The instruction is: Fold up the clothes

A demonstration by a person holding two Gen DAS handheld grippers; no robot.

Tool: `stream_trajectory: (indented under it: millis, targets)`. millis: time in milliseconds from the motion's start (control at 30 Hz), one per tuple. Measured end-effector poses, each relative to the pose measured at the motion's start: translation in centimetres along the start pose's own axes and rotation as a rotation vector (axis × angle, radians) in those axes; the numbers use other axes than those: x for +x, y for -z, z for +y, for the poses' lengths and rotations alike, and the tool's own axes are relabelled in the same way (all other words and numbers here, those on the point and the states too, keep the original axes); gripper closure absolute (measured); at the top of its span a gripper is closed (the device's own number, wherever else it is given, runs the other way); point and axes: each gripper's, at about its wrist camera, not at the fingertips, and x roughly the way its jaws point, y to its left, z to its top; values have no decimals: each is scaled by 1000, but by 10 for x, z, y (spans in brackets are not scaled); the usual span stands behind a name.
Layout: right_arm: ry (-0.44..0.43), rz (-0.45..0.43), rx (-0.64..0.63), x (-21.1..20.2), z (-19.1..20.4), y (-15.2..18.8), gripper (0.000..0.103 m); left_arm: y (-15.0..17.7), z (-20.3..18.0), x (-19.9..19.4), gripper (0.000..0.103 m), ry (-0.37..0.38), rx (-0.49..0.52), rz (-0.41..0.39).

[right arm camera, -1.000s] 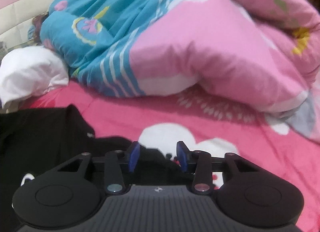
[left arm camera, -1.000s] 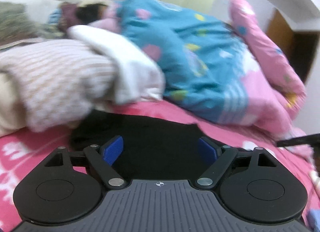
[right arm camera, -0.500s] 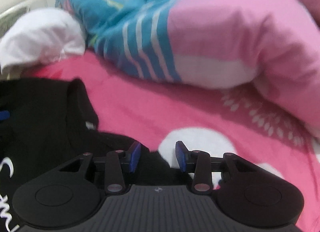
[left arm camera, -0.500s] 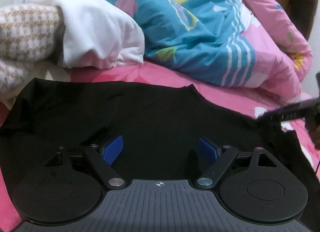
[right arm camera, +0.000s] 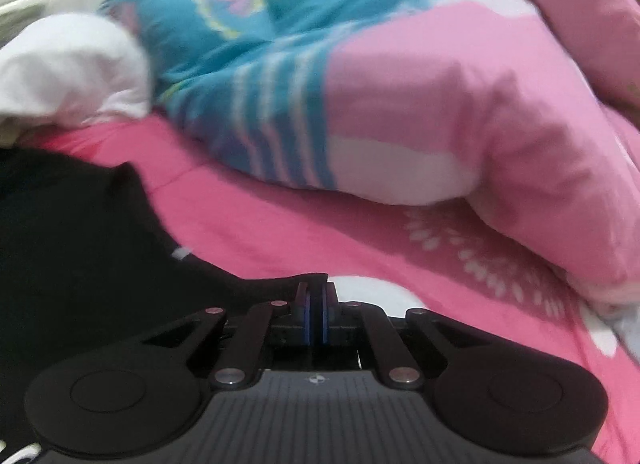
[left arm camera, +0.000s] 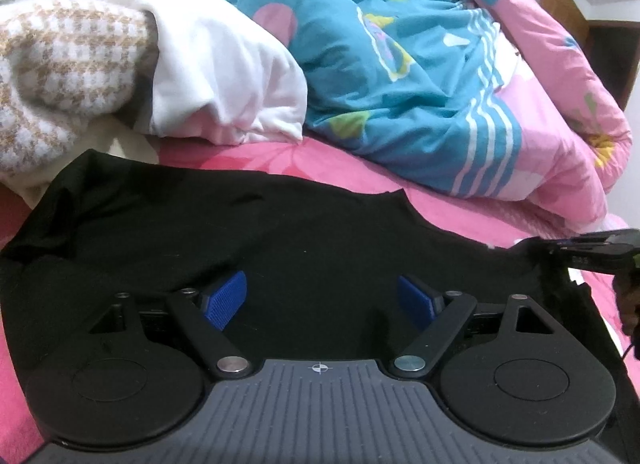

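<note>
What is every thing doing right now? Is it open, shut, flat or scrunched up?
Black shirt: spread mostly flat on the bed, some wrinkles.
Left hand-held gripper: open above the shirt.
Right hand-held gripper: just closed, pinching the shirt's edge.
Quilt: scrunched up.
White pillow: squashed.

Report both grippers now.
Left gripper: open, over the black garment, holding nothing.
Right gripper: just closed on the garment's edge.

Our left gripper (left arm camera: 322,296) points down a little, with its two blue pads (left arm camera: 224,298) far apart and nothing squeezed between them. Our right gripper (right arm camera: 315,296) points down more. Its jaws have just been closing, and now its blue pads sit together, pinching the edge of black cloth (right arm camera: 80,248).
</note>
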Motion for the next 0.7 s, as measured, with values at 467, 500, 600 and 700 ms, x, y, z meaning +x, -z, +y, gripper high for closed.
stream_trajectory:
  millis: [467,500,600,700]
  targets:
    - [-4,-53,469,6,-68,6,63,2,-2,1,18,-9,20,3]
    - [0,-62,490,1,-73,6,63,2,-2,1,18,-9,20,4]
    - [-43,-65,447,-13,-66,0,69,2,-2,1,18,-12,18,3]
    - [-137,-20,347,-17,-37,-12,78,1,0,-1,18,-24,-8,-9]
